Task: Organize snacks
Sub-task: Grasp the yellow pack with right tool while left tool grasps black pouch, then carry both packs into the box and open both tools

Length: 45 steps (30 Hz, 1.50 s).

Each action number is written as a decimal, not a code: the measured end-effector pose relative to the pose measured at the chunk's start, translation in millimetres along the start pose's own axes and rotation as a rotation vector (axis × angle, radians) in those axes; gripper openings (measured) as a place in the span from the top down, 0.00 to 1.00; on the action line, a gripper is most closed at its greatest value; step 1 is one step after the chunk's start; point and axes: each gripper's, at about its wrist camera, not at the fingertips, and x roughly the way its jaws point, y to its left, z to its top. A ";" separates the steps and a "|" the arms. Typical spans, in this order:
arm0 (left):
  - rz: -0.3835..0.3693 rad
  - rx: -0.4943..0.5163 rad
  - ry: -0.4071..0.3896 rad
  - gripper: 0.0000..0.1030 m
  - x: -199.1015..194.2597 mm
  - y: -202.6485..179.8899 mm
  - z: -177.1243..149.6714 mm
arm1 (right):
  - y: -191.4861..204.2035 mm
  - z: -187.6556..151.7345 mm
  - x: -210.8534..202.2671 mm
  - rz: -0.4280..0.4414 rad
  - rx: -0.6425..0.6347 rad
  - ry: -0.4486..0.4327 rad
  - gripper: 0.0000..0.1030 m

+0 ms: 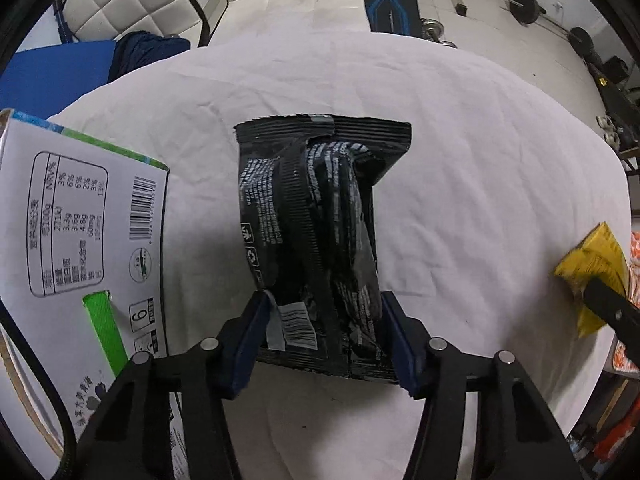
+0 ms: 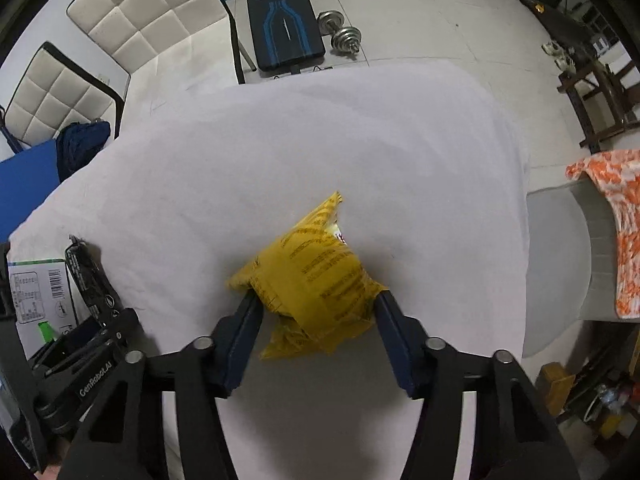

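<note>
Nearest the left wrist camera, the left gripper (image 1: 322, 338) points down at the white cloth (image 1: 460, 168), its two blue pads clamped on the lower end of a black snack bag (image 1: 312, 232). The bag lies back-side up, seam and small print showing, its crimped top edge toward 12 o'clock and a barcode sticker by the pad at 7 o'clock. At 9 o'clock, just beside the bag, stands a white carton (image 1: 80, 232) with a nutrition table, a barcode and a green strip. At 3 o'clock, near the edge of that view, a yellow snack bag (image 1: 592, 264) sits under a black finger of the other tool.

In the right wrist view, the right gripper (image 2: 318, 328) also points down, its pads pressed against both sides of the yellow snack bag, which is crumpled and peaks toward 12 o'clock. At 8 o'clock the black bag and the carton appear beside the left tool's black body.

Beyond the cloth, at 12 o'clock, lie a black-and-blue bench (image 2: 284, 12) and a dumbbell (image 2: 342, 34); quilted white chairs (image 2: 152, 12) stand at 10 o'clock.
</note>
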 end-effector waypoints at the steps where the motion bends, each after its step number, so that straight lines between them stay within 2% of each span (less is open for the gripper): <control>1: -0.006 0.010 -0.002 0.49 -1.0 -2.2 -5.5 | -3.6 -2.6 -0.8 0.006 0.006 0.003 0.51; 5: -0.027 0.097 0.003 0.50 1.6 -18.7 -40.4 | -22.2 -28.0 -2.2 0.017 0.064 0.038 0.55; 8: -0.061 0.156 0.019 0.50 0.7 -31.4 -71.1 | -32.5 -59.7 0.4 0.029 0.092 0.088 0.66; 10: -0.104 0.179 0.047 0.50 -0.3 -36.0 -89.3 | -35.8 -80.4 2.6 0.041 0.088 0.121 0.67; 13: -0.142 0.188 0.072 0.50 -0.3 -35.0 -100.0 | -41.8 -100.2 4.9 0.084 0.090 0.156 0.66; 14: -0.153 0.188 0.078 0.48 -0.1 -34.3 -100.7 | -44.0 -100.9 2.5 0.097 0.089 0.149 0.65; 15: -0.159 0.187 0.083 0.48 0.9 -32.6 -98.2 | -46.1 -100.0 -2.6 0.100 0.081 0.127 0.59; 16: -0.167 0.179 0.088 0.46 1.8 -30.4 -94.6 | -49.4 -98.7 -7.0 0.095 0.074 0.109 0.47; 18: -0.182 0.155 0.097 0.46 3.6 -25.6 -84.9 | -49.6 -87.5 -22.5 0.076 0.039 0.033 0.32; 19: -0.193 0.139 0.096 0.44 4.0 -23.3 -78.6 | -48.2 -77.5 -29.9 0.074 0.018 0.002 0.31; 22: -0.200 0.112 0.105 0.39 9.3 -17.3 -67.6 | -36.5 -49.0 -45.5 0.030 -0.056 -0.063 0.31; 24: -0.216 0.080 0.111 0.39 11.0 -12.5 -60.8 | -20.5 -23.4 -46.6 -0.006 -0.133 -0.070 0.31; 26: -0.223 0.069 0.116 0.39 11.9 -9.8 -57.9 | -6.8 0.3 -38.7 -0.034 -0.204 -0.035 0.31; 30: -0.264 0.025 0.128 0.40 13.1 3.8 -55.4 | 5.4 28.8 -12.1 -0.048 -0.263 0.055 0.31; 32: -0.275 0.013 0.130 0.42 15.1 10.7 -52.6 | 10.2 34.3 -0.1 -0.053 -0.277 0.079 0.37; 33: -0.280 0.011 0.131 0.42 15.7 12.7 -52.0 | 12.1 34.9 4.1 -0.048 -0.282 0.095 0.45; 34: -0.286 0.011 0.133 0.43 17.3 16.4 -51.1 | 16.3 33.3 8.8 -0.056 -0.284 0.108 0.48; 37: -0.313 -0.002 0.135 0.45 17.1 25.6 -51.7 | 20.9 21.2 13.6 -0.101 -0.271 0.131 0.51; 41: -0.334 -0.021 0.137 0.50 9.6 36.6 -61.6 | 13.0 -8.7 15.9 -0.114 -0.244 0.189 0.52; 45: -0.301 0.038 0.143 0.51 6.6 40.4 -73.4 | -1.2 -49.8 15.7 -0.105 -0.224 0.206 0.52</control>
